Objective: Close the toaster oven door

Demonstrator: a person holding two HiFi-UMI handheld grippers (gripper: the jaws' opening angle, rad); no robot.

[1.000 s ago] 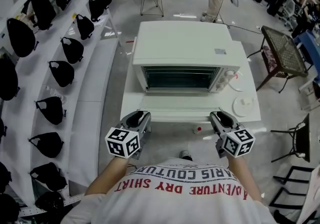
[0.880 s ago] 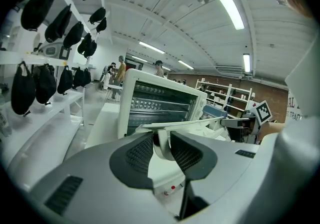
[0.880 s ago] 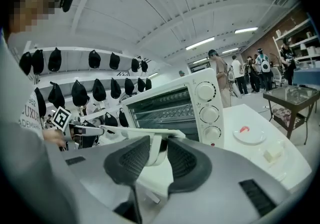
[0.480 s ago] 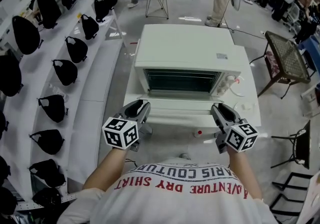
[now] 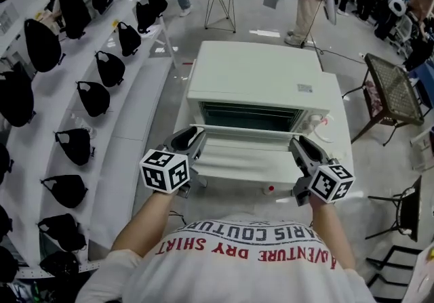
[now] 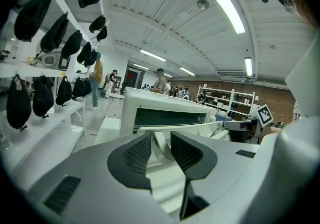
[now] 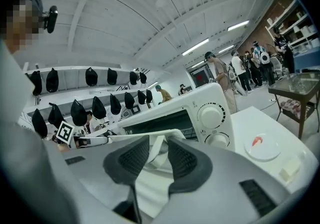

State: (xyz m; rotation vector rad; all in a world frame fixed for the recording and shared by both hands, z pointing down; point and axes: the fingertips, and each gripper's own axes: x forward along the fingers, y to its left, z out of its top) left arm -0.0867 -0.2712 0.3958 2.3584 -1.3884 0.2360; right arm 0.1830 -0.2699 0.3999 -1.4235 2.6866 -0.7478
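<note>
Toaster oven [image 5: 254, 74] sits toward the table's [image 5: 339, 149] back edge, mouth facing me. Its door [image 5: 241, 152] stands half-raised, tilted above the front edge. My left gripper [image 5: 192, 135] pinches the handle's [image 5: 244, 131] left end, jaws narrow; right gripper [image 5: 299, 144] likewise grips the right end.

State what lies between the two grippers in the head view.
Head view: the half-raised oven door, its handle running from left gripper to right gripper.
</note>
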